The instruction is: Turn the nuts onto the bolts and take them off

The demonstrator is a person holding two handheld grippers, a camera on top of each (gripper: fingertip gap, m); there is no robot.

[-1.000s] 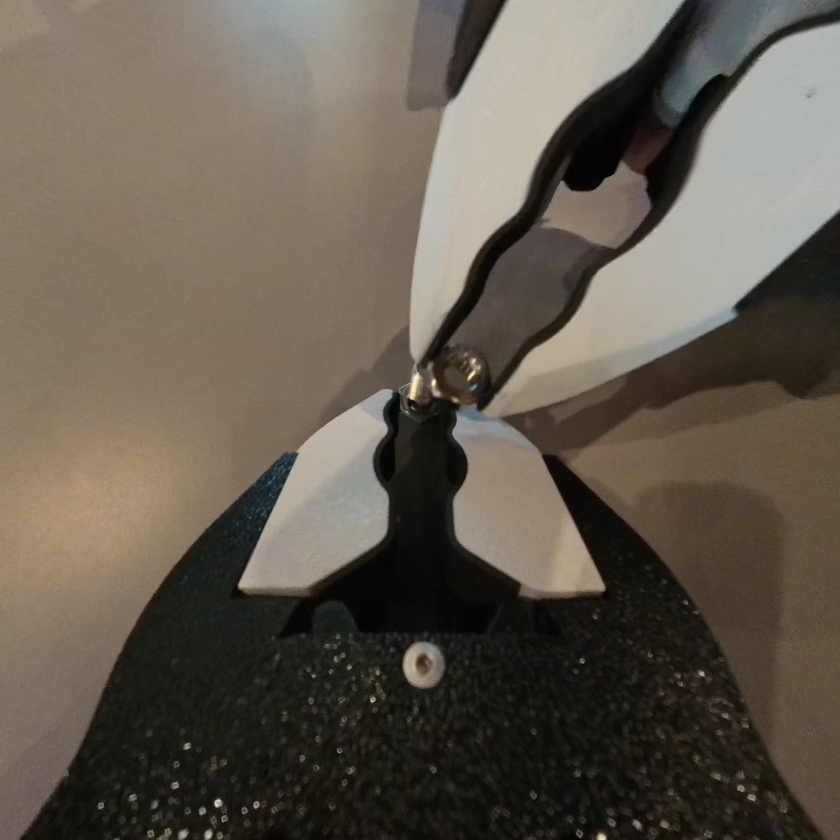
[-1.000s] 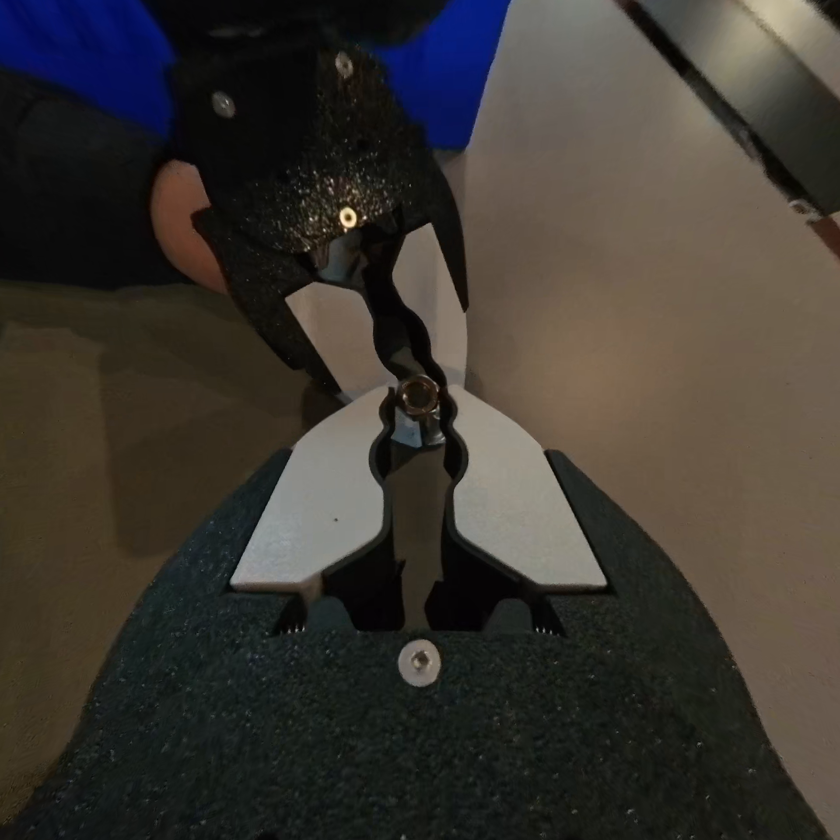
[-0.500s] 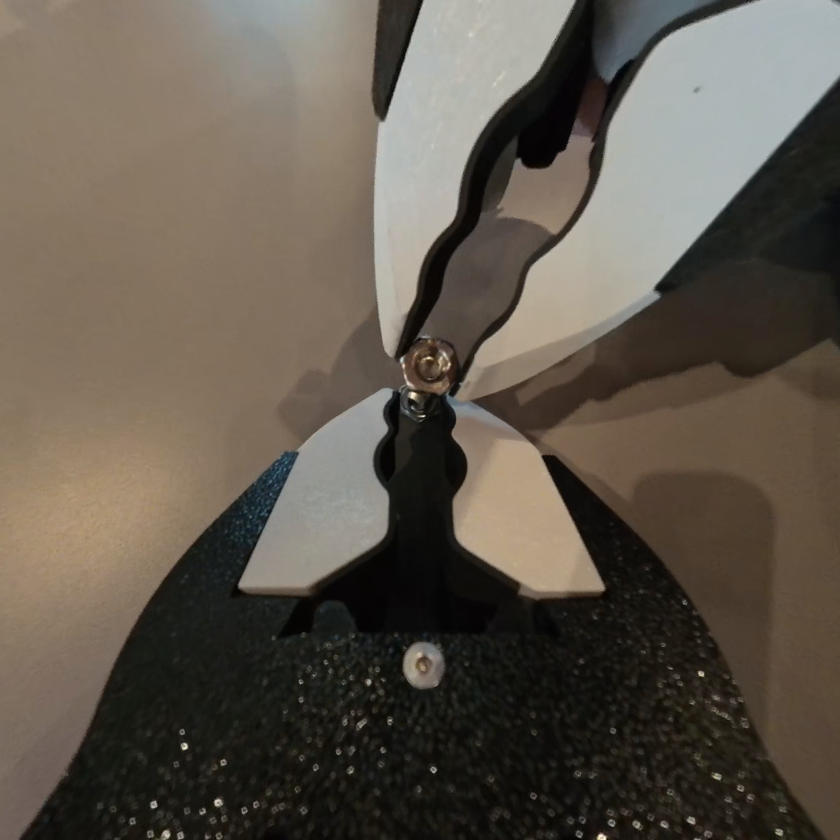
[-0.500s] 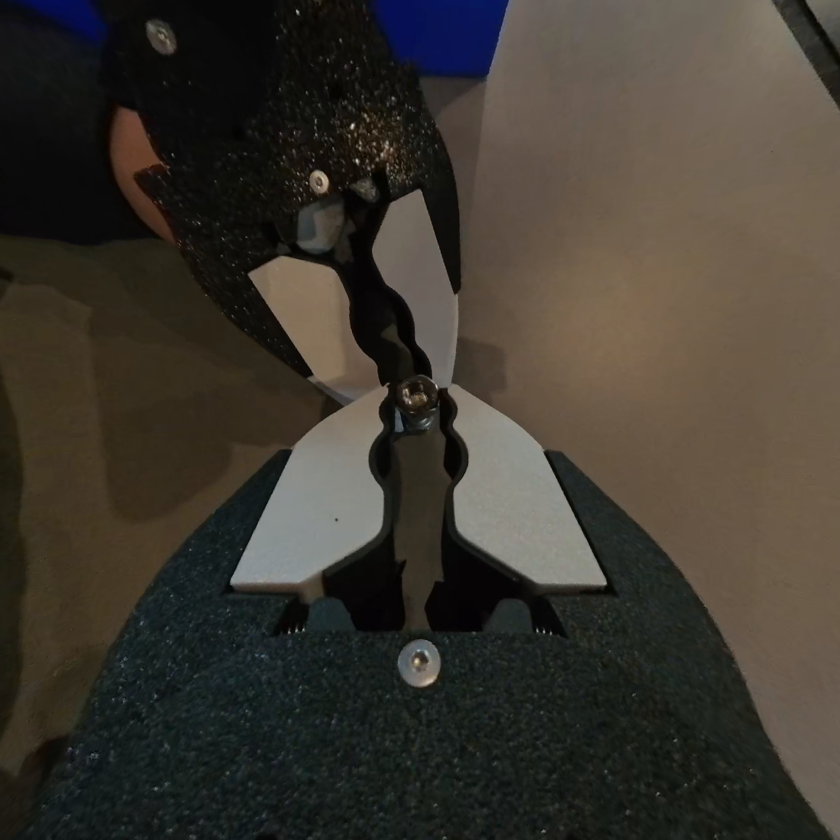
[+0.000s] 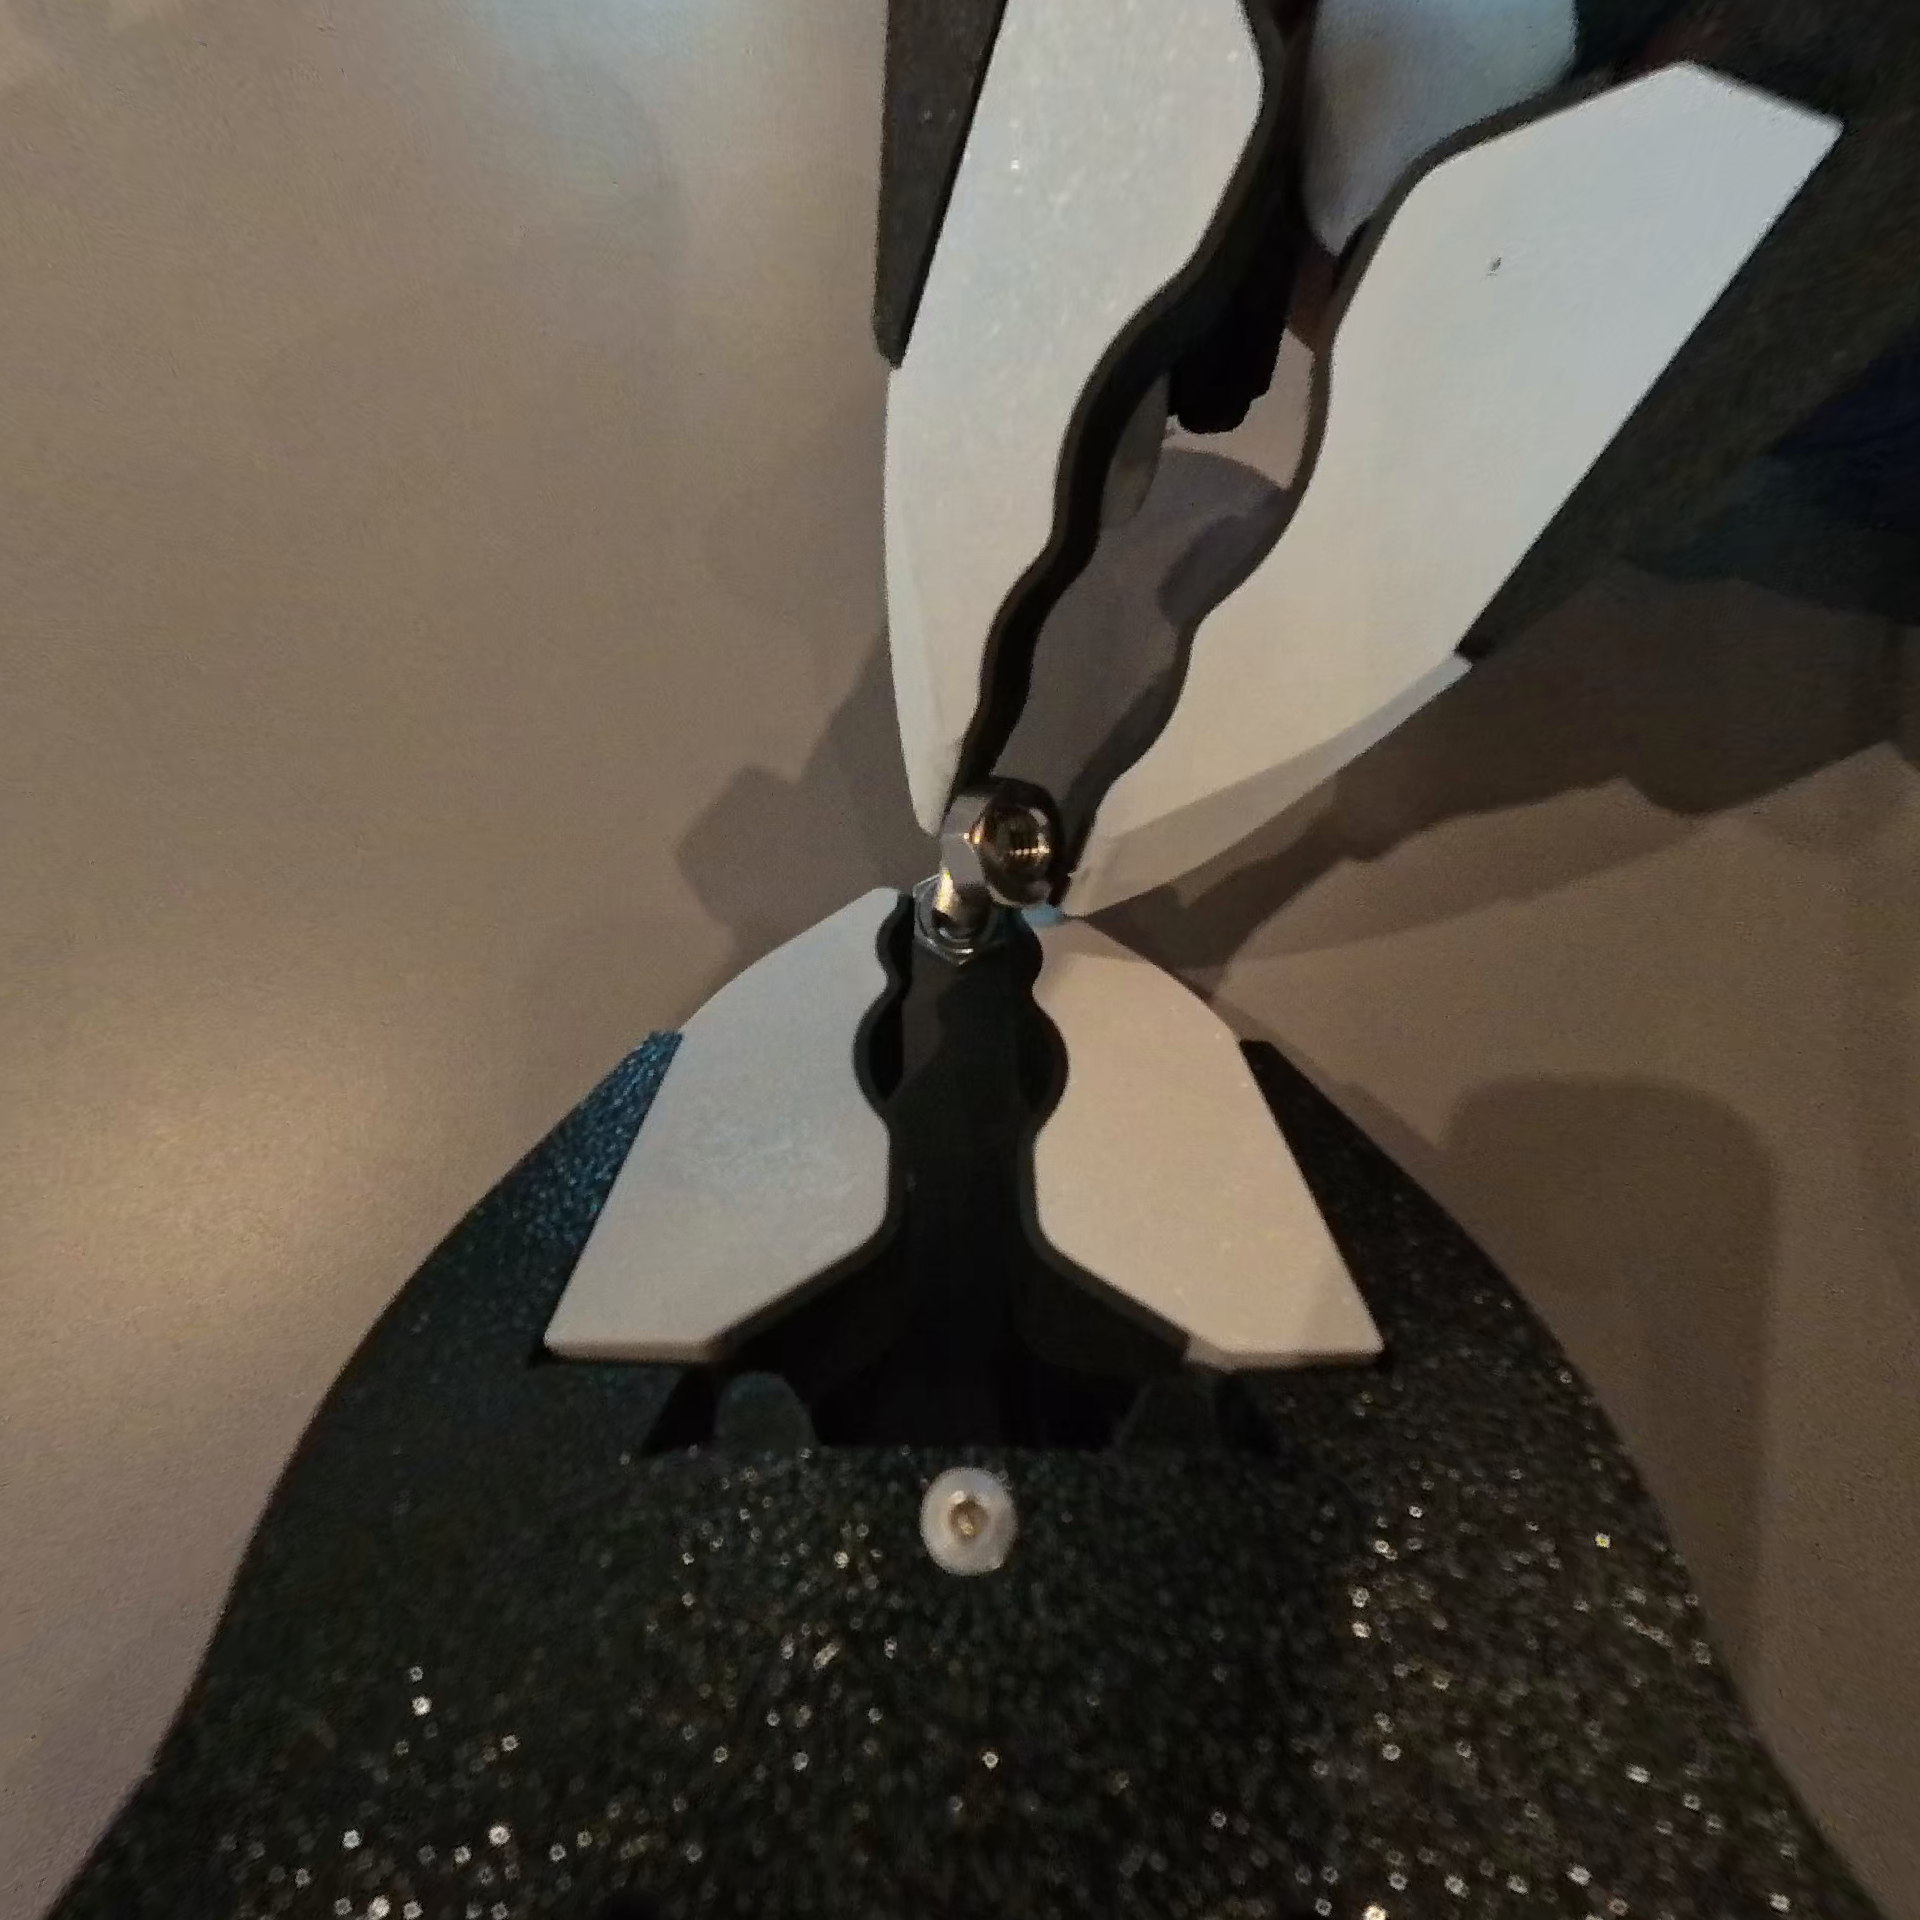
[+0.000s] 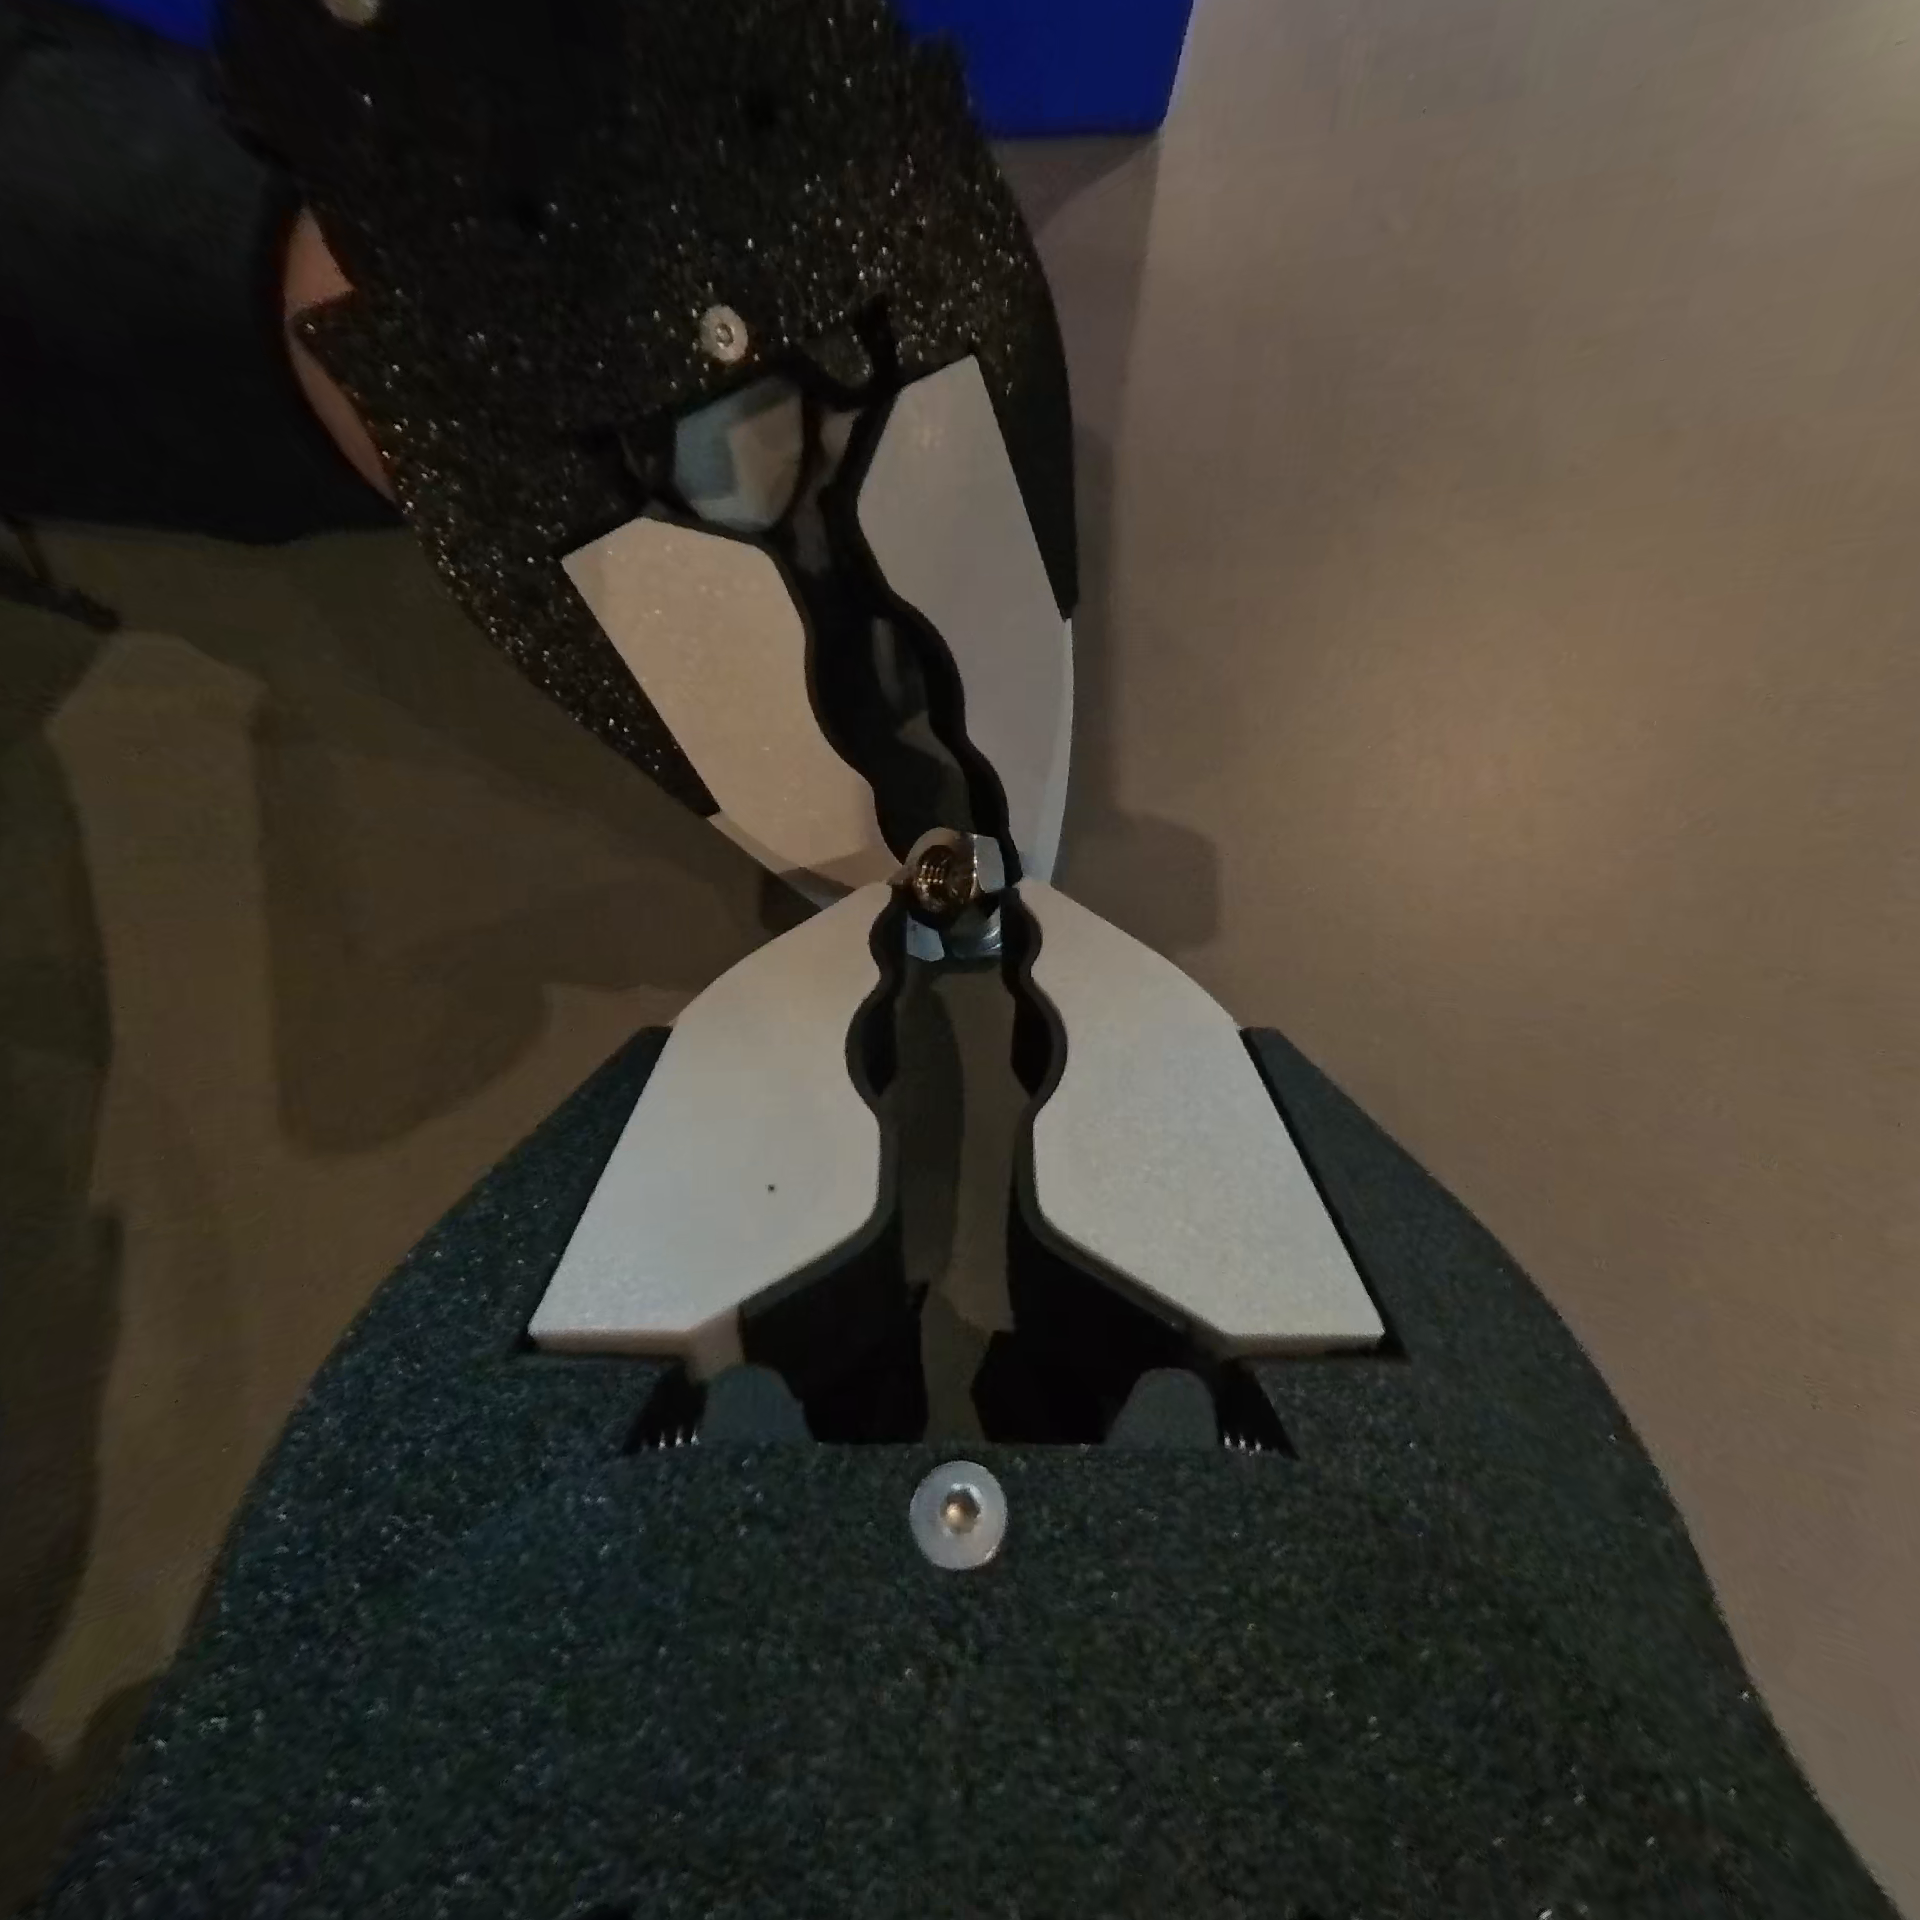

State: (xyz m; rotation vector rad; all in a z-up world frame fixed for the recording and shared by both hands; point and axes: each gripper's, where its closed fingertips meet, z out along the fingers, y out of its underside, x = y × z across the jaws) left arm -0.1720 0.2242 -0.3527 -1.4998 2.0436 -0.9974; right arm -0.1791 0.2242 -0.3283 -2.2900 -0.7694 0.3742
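Shiny hex nut (image 5: 1006, 842) on threaded bolt (image 5: 954, 906)

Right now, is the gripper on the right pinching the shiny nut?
Touching. In the left wrist view the right gripper has its fingertips closed against both sides of the nut, with no gap showing.

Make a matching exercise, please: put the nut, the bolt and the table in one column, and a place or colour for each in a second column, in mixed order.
Column one:
1. nut
2. bolt
3. table

Column two:
a. beige
b. between the fingers of the left gripper
c. between the fingers of the right gripper

Pairs: 1-c, 2-b, 3-a.
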